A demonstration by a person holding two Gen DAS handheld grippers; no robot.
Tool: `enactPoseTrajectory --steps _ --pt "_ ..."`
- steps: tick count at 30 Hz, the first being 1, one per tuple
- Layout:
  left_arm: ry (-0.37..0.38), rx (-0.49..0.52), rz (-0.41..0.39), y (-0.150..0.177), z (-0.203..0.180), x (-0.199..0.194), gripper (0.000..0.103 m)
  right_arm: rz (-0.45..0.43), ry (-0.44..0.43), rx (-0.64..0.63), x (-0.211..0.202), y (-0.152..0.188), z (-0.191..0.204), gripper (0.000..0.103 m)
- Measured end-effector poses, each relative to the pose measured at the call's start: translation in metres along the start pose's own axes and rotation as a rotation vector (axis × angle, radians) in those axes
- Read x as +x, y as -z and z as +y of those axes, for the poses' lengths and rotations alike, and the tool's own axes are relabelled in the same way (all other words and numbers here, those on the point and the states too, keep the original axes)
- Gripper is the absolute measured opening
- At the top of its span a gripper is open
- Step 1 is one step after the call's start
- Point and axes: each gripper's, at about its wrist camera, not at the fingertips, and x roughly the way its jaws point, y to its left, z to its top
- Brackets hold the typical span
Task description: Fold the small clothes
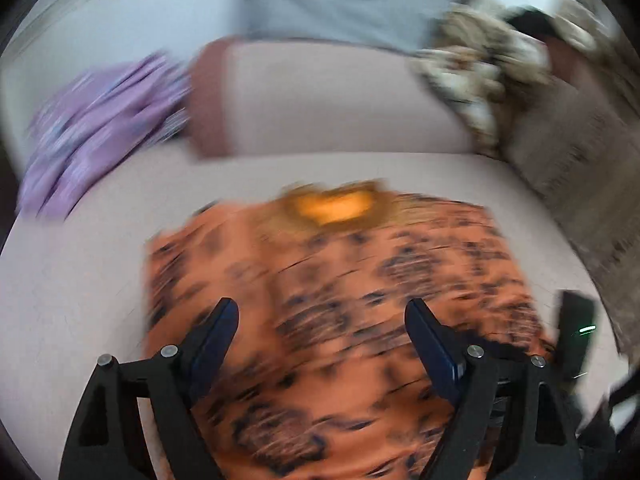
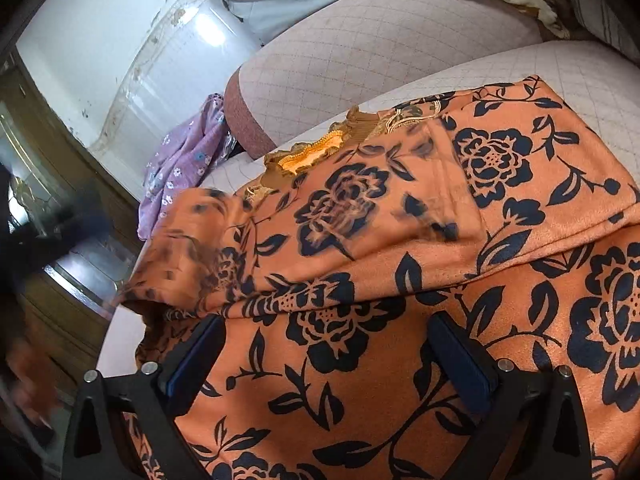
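1 orange floral garment (image 2: pixel 360 240), 2 spread grippers (image 1: pixel 320 320)

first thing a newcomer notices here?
The orange floral garment with dark roses, spread on the pink quilted sofa and filling both views. Next, both grippers, left and right, open above it with nothing between the jaws. A purple garment lies crumpled at the sofa's left end.

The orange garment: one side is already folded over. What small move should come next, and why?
Probably the right gripper should close on the orange garment beneath it and fold that part over. Both sets of jaws stand open and hold nothing; the left gripper is too blurred to place exactly.
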Motion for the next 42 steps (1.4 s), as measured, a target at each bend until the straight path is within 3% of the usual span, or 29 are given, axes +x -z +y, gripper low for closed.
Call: enactPoseTrajectory --steps 5,9,12,14,15,16,18,19,22,26,29,30,31,34,35,37,40,42 --pt "-0.211 -0.159 0.003 0.027 0.075 -0.001 0.086 0.015 -0.057 0.110 -0.018 -0.012 -0.009 0.101" --pt "-0.215 -0.240 0.026 0.050 0.106 0.006 0.086 -0.099 -0.048 0.228 -0.053 -0.046 -0.028 0.101" --pt "-0.207 -0.249 0.033 0.055 0.103 0.016 0.086 -0.024 0.059 0.242 -0.037 -0.077 -0.042 0.097" --pt "-0.199 -0.255 0.037 0.060 0.103 0.016 0.086 0.076 0.144 0.207 -0.010 -0.089 -0.049 0.066" --pt "-0.192 -0.256 0.036 0.062 0.103 0.015 0.086 0.111 0.161 0.187 -0.002 -0.091 -0.048 0.058" --pt "-0.191 -0.257 0.034 0.065 0.105 0.013 0.086 0.154 0.174 0.153 0.008 -0.091 -0.044 0.040" --pt "-0.187 -0.259 0.033 0.065 0.111 0.011 0.086 0.218 0.250 0.044 0.020 -0.088 -0.029 0.035" --pt "-0.183 -0.263 0.035 0.065 0.113 0.011 0.086 0.234 0.281 -0.017 0.022 -0.087 -0.020 0.022" --pt "-0.179 -0.274 0.023 0.063 0.117 0.004 0.086 0.233 0.320 -0.129 0.016 -0.094 0.001 0.016" --pt "-0.185 -0.253 -0.025 0.056 0.113 -0.009 0.086 0.084 0.434 -0.325 -0.029 -0.120 0.039 0.015" --pt "-0.203 -0.243 -0.055 0.047 0.106 -0.012 0.086 0.017 0.508 -0.303 -0.058 -0.137 0.025 0.016" --pt "-0.198 -0.247 -0.052 0.046 0.105 -0.009 0.086 0.046 0.517 -0.254 -0.059 -0.137 0.006 0.020" --pt "-0.191 -0.251 -0.038 0.043 0.101 -0.003 0.086 0.088 0.503 -0.211 -0.056 -0.130 -0.007 0.025" --pt "-0.209 -0.178 0.034 0.040 0.082 0.022 0.086 0.256 0.404 -0.117 -0.033 -0.099 -0.049 0.071" --pt "-0.250 -0.137 0.104 0.042 0.076 0.038 0.086 0.259 0.394 -0.088 -0.034 -0.091 -0.056 0.069" --pt "-0.316 -0.099 0.206 0.049 0.076 0.064 0.088 0.183 0.374 -0.047 -0.049 -0.086 -0.060 0.069" --pt "-0.313 -0.126 0.177 0.053 0.084 0.063 0.091 0.038 0.384 0.017 -0.082 -0.102 -0.053 0.069" --pt "-0.311 -0.128 0.179 0.053 0.085 0.064 0.091 -0.051 0.287 0.025 -0.099 -0.120 -0.041 0.073"
